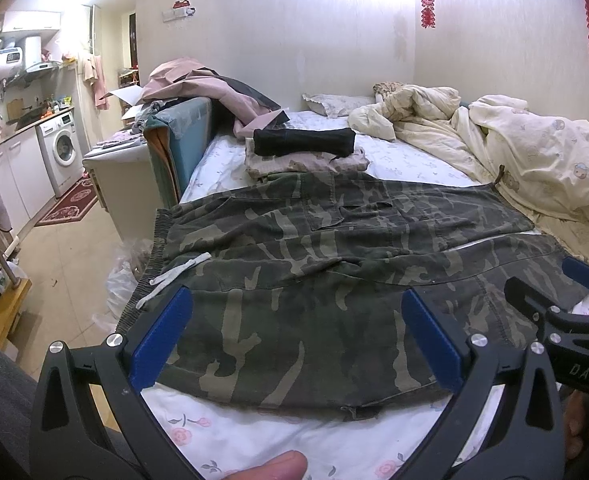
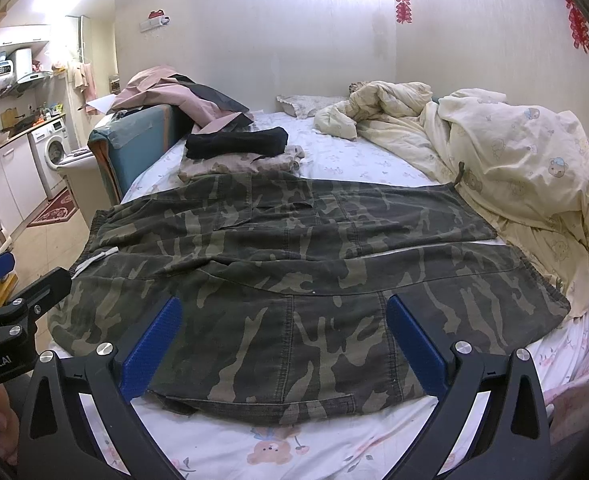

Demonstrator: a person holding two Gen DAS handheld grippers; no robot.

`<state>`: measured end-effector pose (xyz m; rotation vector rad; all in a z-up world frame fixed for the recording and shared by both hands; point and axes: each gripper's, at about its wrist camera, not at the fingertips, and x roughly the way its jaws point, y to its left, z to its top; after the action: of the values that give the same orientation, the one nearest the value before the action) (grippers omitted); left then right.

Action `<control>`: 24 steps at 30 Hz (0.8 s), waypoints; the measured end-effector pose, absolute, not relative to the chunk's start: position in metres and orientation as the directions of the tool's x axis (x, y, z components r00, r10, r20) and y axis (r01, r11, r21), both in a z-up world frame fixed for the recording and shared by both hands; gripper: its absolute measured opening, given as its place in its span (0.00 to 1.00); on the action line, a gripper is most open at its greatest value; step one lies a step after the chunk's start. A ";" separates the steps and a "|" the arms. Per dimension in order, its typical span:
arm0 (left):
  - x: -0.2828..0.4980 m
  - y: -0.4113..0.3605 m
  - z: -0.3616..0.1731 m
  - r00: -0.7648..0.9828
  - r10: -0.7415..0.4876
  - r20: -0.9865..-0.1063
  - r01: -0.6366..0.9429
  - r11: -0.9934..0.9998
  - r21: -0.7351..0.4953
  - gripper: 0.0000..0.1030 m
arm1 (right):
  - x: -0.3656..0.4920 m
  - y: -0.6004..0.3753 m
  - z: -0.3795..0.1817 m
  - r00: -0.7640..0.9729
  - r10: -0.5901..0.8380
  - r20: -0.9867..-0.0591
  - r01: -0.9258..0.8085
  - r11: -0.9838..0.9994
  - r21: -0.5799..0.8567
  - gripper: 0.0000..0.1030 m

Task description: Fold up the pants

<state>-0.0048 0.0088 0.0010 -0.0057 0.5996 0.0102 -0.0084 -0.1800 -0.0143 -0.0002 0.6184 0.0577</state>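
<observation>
Camo pants (image 1: 334, 248) spread flat on bed (image 1: 254, 440), mid-frame. My left tongs (image 1: 294, 344) and right tongs (image 2: 282, 340) both gape, holding nothing. I'd pinch near-edge fabric at both ends, lift evenly.

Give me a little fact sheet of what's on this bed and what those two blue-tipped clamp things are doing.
Main item: camouflage pants, spread flat across the bed, waistband at the left
Drawstring: white cord lying near the waistband
Left gripper: fingers open, over the near edge of the pants, holding nothing
Right gripper: fingers open, over the near edge further right, holding nothing
Behind the pants: folded black garment on top of a folded beige garment
Right side: rumpled cream duvet
Fold state: not yet folded
</observation>
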 end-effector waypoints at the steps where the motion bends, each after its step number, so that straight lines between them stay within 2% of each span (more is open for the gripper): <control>1: -0.005 0.009 0.001 0.825 0.008 -0.565 -0.011 1.000 -0.002 1.00 | -0.009 -0.177 -0.012 0.813 0.054 -0.580 -0.055 0.998 0.017 1.00; 24: -0.005 0.008 0.001 0.824 0.010 -0.566 -0.012 1.000 0.000 1.00 | -0.008 -0.180 -0.014 0.812 0.056 -0.581 -0.056 0.998 0.018 1.00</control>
<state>-0.0048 0.0080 0.0011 -0.0033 0.6021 0.0115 -0.0084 -0.1799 -0.0135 -0.0003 0.6204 0.0596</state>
